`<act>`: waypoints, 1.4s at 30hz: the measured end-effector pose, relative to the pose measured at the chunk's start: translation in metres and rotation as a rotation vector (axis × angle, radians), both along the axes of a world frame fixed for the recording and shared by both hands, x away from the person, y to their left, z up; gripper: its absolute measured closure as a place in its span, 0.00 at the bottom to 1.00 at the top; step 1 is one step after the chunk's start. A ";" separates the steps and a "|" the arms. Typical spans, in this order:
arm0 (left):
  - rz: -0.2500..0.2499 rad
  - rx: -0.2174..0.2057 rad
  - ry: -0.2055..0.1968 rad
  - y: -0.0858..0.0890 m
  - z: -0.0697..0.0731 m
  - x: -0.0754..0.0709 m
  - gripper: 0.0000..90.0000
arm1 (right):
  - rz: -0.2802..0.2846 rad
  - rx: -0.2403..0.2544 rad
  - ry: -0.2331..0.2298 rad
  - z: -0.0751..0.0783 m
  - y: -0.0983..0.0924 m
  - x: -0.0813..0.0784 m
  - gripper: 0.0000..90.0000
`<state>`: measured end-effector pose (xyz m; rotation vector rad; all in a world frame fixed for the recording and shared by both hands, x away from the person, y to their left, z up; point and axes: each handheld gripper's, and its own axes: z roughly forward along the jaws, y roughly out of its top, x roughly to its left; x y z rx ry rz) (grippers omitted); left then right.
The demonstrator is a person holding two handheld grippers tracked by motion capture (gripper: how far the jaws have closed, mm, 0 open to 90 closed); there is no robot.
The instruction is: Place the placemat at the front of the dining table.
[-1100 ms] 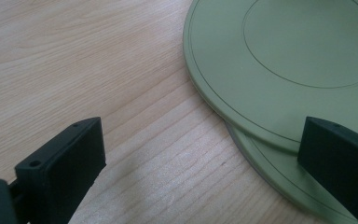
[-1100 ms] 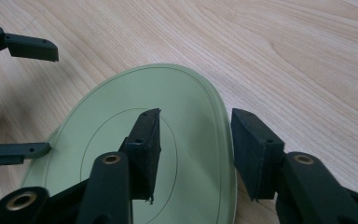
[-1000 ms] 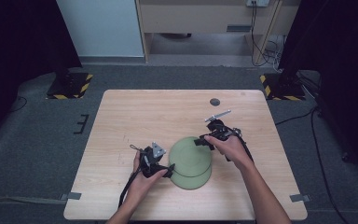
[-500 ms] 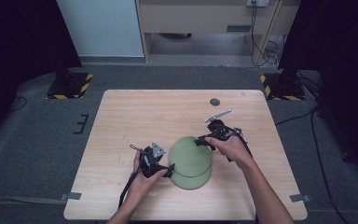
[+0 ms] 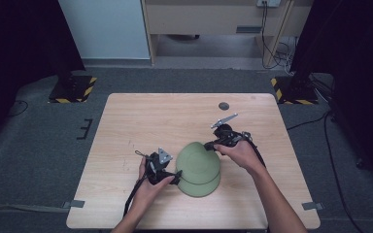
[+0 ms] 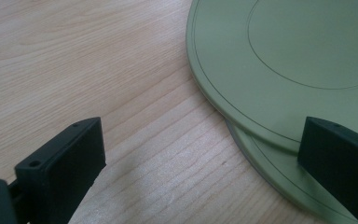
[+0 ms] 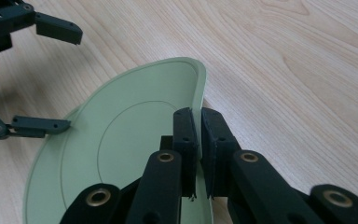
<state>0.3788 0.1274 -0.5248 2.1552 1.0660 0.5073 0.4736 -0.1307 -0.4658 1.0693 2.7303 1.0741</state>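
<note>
The wooden tabletop (image 5: 141, 121) stands on grey carpet, with a small dark round spot (image 5: 224, 106) near its far edge. Toward the near side of it, between the two hands, lie the green plates (image 5: 198, 168), a stack of shallow round dishes turned face down; in the left tool view two rims show, one lying on the other, the upper one shifted a little off the lower.

The right tool (image 7: 199, 135) comes in from the far right side of the stack. Its jaws have just been closing and now pinch the rim of the top green plate between them, the thin edge caught between the two black pads. That side of the plate is tilted up off the wood in the right tool view.

The left tool (image 6: 205, 154) sits at the near left side of the stack, low over the wood. Its jaws stand wide apart: one is over bare wood, the other at the edge of the stacked rims. Whether that jaw touches the plate I cannot tell; nothing is gripped
</note>
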 end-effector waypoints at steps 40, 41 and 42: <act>0.080 -0.010 -0.028 0.050 0.007 0.007 0.04 | -0.040 0.079 -0.027 0.026 -0.013 -0.004 0.96; 0.082 -0.012 -0.029 0.051 0.007 0.008 0.04 | -0.041 0.082 -0.026 0.027 -0.014 -0.004 0.96; 0.085 -0.013 -0.029 0.052 0.007 0.008 0.04 | -0.042 0.086 -0.027 0.028 -0.015 -0.004 0.96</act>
